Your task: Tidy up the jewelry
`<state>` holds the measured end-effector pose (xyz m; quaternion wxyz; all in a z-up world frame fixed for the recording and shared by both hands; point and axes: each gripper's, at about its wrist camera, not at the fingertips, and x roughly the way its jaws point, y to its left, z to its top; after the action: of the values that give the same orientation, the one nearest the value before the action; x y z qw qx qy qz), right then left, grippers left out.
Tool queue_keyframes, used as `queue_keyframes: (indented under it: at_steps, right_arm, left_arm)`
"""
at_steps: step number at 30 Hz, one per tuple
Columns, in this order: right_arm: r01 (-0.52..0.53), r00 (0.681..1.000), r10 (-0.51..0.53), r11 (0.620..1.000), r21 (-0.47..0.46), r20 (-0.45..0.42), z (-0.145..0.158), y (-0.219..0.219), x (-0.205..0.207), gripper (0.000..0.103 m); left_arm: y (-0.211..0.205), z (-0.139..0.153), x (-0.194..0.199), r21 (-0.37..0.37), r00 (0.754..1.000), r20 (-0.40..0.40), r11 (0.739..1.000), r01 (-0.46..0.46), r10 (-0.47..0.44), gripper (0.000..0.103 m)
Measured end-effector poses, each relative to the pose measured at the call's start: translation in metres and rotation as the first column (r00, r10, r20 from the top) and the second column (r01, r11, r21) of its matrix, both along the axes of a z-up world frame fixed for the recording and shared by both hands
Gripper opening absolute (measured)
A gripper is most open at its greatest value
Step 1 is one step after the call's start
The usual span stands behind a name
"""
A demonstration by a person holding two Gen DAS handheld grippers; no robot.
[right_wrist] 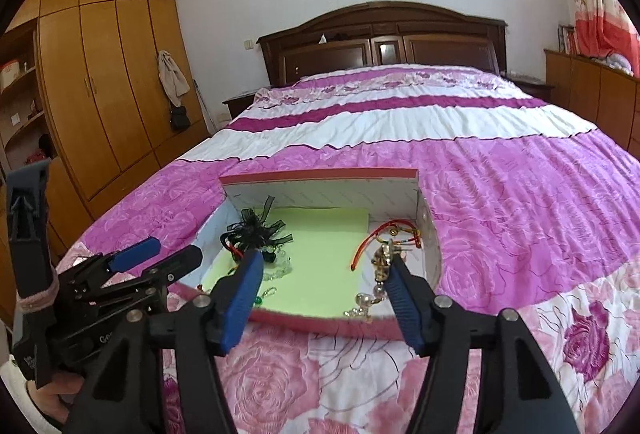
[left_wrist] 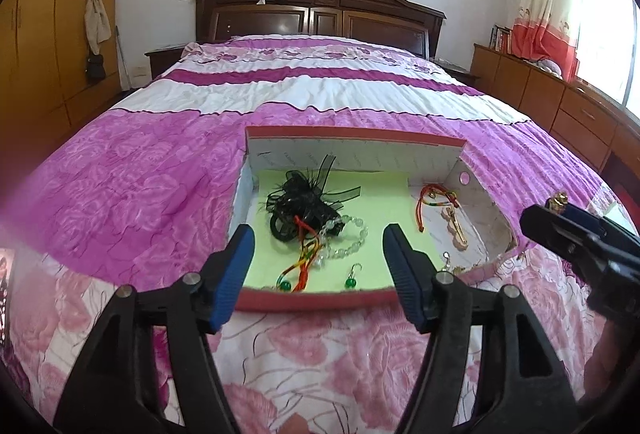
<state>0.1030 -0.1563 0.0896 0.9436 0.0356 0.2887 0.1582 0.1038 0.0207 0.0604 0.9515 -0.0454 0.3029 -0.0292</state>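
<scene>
A red-rimmed cardboard box [left_wrist: 320,299] lies open on the bed, lined with green paper. Inside are a black ribbon hair clip [left_wrist: 304,200], a clear bead bracelet [left_wrist: 352,242], a red braided cord [left_wrist: 436,200], a gold pendant [left_wrist: 456,228] and green earrings [left_wrist: 351,280]. My left gripper [left_wrist: 318,254] is open over the box's near edge. My right gripper [right_wrist: 324,276] is open over the box [right_wrist: 320,322]; a gold and pearl piece [right_wrist: 380,266] hangs against its right finger [right_wrist: 400,294]. The right gripper also shows in the left wrist view [left_wrist: 540,222], with the gold piece [left_wrist: 558,201] at its tip.
The box sits on a pink and white rose-pattern bedspread [left_wrist: 180,174]. A dark wood headboard [left_wrist: 316,10] stands at the far end, an orange wardrobe [right_wrist: 100,74] on the left, low wooden cabinets [left_wrist: 560,102] on the right.
</scene>
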Motion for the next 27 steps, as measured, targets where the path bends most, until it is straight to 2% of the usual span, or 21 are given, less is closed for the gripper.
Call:
queue_keyframes:
  at_steps: [6, 12, 14, 16, 18, 27]
  right_arm:
    - [0.020, 0.999, -0.019, 1.000, -0.014, 0.043, -0.008, 0.001, -0.023, 0.071]
    - [0.061, 0.998, -0.061, 0.998, -0.012, 0.024, -0.027, -0.004, -0.032, 0.075]
    - [0.079, 0.996, -0.078, 0.997, -0.014, 0.031, -0.034, -0.007, -0.036, 0.082]
    - [0.094, 0.994, -0.093, 0.995, -0.011, 0.052, -0.040, -0.009, -0.041, 0.096]
    - [0.106, 0.992, -0.105, 0.994, -0.009, 0.069, -0.044, -0.011, -0.045, 0.101]
    - [0.112, 0.993, -0.110, 0.994, -0.021, 0.048, -0.059, -0.012, -0.049, 0.101]
  left_arm:
    - [-0.001, -0.007, -0.014, 0.002, 1.000, 0.007, 1.000, -0.008, 0.008, 0.062]
    - [-0.005, -0.023, -0.022, -0.002, 1.000, -0.025, 1.000, -0.002, 0.002, 0.063]
    - [-0.007, -0.028, -0.025, 0.004, 0.999, -0.032, 1.000, -0.002, 0.002, 0.063]
    - [-0.009, -0.032, -0.027, 0.015, 0.999, -0.035, 1.000, -0.001, 0.002, 0.063]
    - [-0.012, -0.034, -0.029, 0.033, 0.999, -0.036, 0.999, -0.002, 0.003, 0.063]
    - [-0.023, -0.040, -0.033, 0.069, 0.999, -0.034, 0.997, 0.020, -0.017, 0.063]
